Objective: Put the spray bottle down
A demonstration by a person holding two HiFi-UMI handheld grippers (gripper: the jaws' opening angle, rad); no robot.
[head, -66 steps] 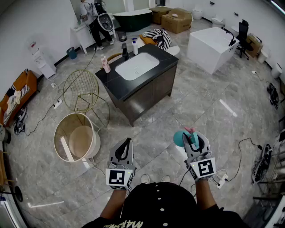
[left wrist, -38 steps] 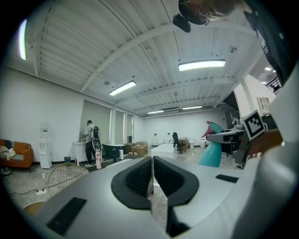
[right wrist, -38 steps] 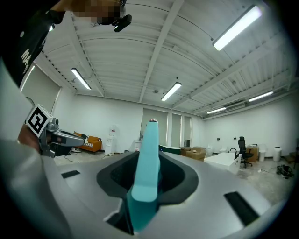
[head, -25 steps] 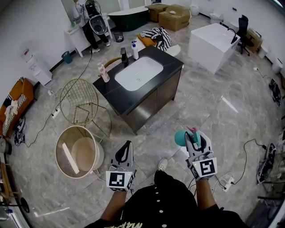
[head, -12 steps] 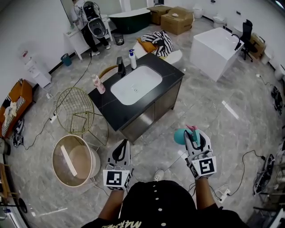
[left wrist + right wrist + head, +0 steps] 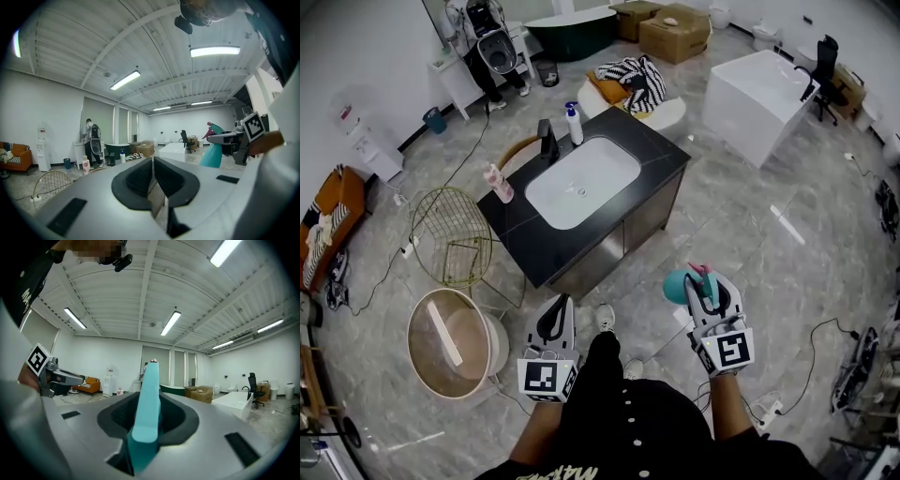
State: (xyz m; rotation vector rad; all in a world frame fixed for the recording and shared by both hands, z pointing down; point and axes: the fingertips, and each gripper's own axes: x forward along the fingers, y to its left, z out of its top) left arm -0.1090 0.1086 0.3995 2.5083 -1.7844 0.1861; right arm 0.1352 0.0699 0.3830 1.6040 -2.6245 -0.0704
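A teal spray bottle with a pink nozzle hangs above the floor, and my right gripper is shut on its neck. In the right gripper view the bottle's teal trigger stands upright between the dark pads of the right gripper. My left gripper is shut with nothing in it, held level at the person's left. From the left gripper view its jaws meet in a thin line, and the spray bottle shows to the right. The black vanity counter with a white sink lies ahead.
On the counter stand a pink bottle, a black faucet and a white pump bottle. A gold wire chair and a round beige tub are on the left. A white block is at the far right; a person stands at the back.
The person has walked toward the vanity, which now sits nearer and more central in the head view. Both grippers keep their pose, the right one still holding the bottle.
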